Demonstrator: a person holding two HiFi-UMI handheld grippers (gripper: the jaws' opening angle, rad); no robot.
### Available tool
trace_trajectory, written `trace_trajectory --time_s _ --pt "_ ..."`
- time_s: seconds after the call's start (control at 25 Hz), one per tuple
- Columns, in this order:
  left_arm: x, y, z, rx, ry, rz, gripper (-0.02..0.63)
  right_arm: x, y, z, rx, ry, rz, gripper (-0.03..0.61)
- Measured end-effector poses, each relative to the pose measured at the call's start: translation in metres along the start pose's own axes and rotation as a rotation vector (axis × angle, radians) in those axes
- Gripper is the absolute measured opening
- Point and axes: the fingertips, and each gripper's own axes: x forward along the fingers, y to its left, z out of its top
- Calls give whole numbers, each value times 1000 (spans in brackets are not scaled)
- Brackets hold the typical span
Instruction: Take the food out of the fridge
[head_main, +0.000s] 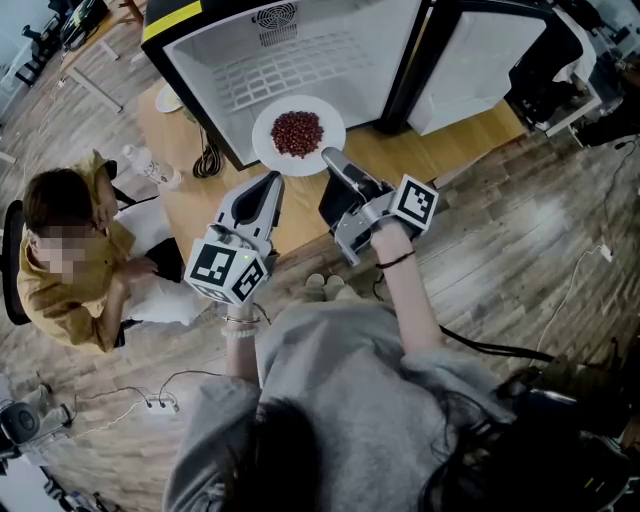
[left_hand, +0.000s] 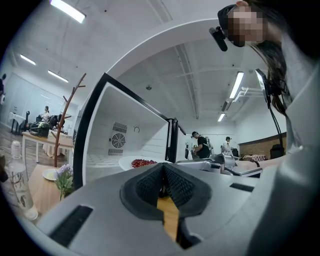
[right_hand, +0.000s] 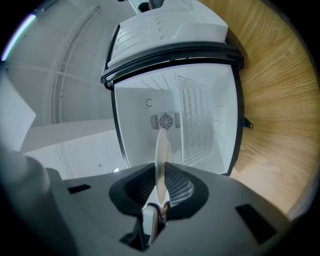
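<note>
A white plate (head_main: 275, 150) with a heap of red food (head_main: 297, 133) hangs just in front of the open white fridge (head_main: 300, 50), over the wooden table. My right gripper (head_main: 332, 160) is shut on the plate's near rim. In the right gripper view the plate (right_hand: 161, 145) shows edge-on between the pads, with the bare fridge interior (right_hand: 200, 115) behind it. My left gripper (head_main: 272, 183) hovers beside the plate at its lower left, shut with nothing in it. In the left gripper view the plate (left_hand: 142, 163) lies beyond the closed pads (left_hand: 150, 185).
The fridge door (head_main: 470, 60) stands open at the right. On the wooden table (head_main: 195, 205) are a bottle (head_main: 150, 165), a small dish (head_main: 168, 98) and a black cable. A seated person in a yellow top (head_main: 70, 265) is at the left.
</note>
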Motion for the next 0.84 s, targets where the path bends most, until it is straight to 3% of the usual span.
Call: trace_trajectory --time_s 0.84 --pt "-1 12 1 -10 4 7 8 12 1 3 8 -7 -5 53"
